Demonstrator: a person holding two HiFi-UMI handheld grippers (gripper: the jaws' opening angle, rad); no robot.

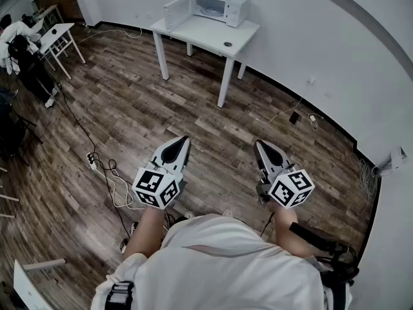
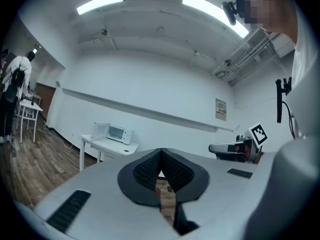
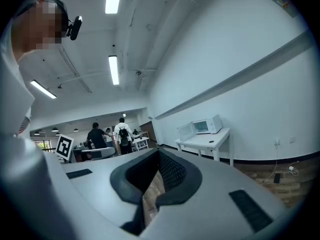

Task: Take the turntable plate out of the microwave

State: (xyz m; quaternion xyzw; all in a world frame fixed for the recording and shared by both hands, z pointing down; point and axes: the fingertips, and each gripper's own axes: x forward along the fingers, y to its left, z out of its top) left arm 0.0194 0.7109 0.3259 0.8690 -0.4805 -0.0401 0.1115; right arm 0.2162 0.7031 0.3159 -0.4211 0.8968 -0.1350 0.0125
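The white microwave [image 1: 219,6] stands far ahead on a white table [image 1: 213,34], its door [image 1: 176,11] swung open to the left. The cavity is too small here to make out the turntable plate. It also shows small in the left gripper view as the microwave [image 2: 118,133] and in the right gripper view as the microwave [image 3: 207,125]. My left gripper [image 1: 184,139] and right gripper [image 1: 259,143] are held level over the wood floor, well short of the table. Both are shut with nothing between the jaws.
A small dark round thing [image 1: 227,44] lies on the table near its front right corner. Cables and a power strip [image 1: 97,163] trail across the floor to my left. A person [image 1: 19,44] stands by another white table [image 1: 61,34] at the far left. More cables [image 1: 303,116] lie along the right wall.
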